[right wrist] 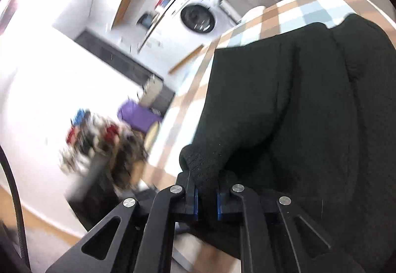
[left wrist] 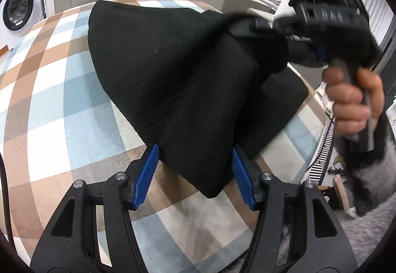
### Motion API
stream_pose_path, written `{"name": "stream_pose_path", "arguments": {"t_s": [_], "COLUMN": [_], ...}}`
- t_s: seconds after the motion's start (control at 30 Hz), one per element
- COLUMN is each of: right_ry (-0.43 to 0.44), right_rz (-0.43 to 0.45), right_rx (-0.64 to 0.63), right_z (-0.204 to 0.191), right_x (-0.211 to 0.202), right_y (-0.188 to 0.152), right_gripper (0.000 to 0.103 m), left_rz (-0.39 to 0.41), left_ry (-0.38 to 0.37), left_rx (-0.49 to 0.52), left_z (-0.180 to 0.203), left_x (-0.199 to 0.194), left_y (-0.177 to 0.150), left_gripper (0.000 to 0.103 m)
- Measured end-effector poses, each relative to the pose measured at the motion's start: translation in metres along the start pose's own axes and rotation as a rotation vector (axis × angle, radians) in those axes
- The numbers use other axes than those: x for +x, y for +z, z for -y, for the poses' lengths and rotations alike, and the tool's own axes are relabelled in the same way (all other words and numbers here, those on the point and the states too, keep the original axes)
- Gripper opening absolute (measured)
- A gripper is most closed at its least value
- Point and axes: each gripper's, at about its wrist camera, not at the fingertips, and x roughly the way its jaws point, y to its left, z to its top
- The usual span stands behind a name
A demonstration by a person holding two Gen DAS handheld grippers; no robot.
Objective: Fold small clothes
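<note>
The garment [left wrist: 178, 80] was black, a soft fine-ribbed knit, and it was half off the checked cloth [left wrist: 49, 90]. One stitched edge was bunched into a narrow neck [right wrist: 198, 164] and lifted at the right, so the fabric hung down from there in a broad slanting sheet with long creases. Its far side still lay on the cloth, spread wide. Nearer the left-wrist camera it narrowed to a rounded, doubled-over corner [left wrist: 210, 189], and a flat layer [left wrist: 284, 100] rested beneath on the right.
</note>
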Motion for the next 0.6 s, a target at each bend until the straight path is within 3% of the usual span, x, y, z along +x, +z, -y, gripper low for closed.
{"name": "stream_pose_path", "arguments": {"t_s": [0.23,0.27,0.3,0.37,0.5,0.6], "right_ry": [0.022,0.022,0.017,0.012,-0.059,-0.189], "right_rz": [0.005,0.002,-0.003,-0.029,-0.103,-0.173], "right_rx": [0.061,0.059,0.055,0.051,0.046,0.023], "right_z": [-0.006,-0.004,-0.007,-0.009,0.009,0.021], "right_x": [0.004,-0.003,-0.004,-0.005,-0.009,0.000], "right_y": [0.002,0.005,0.005,0.001,-0.013,-0.024], "right_gripper": [0.010,0.010,0.010,0.010,0.013,0.033], "left_rz": [0.012,0.019,0.031,0.059,0.072,0.056], "left_ry": [0.073,0.075,0.078,0.071,0.039,0.038], "left_rx": [0.018,0.007,-0.005,-0.027,-0.044,-0.036], "left_z": [0.009,0.007,0.003,-0.005,-0.018,-0.019], "left_x": [0.010,0.008,0.004,-0.006,-0.019,-0.022], "left_y": [0.007,0.007,0.005,-0.001,-0.017,-0.025], "left_gripper": [0.056,0.048,0.032,0.016,0.009,0.009]}}
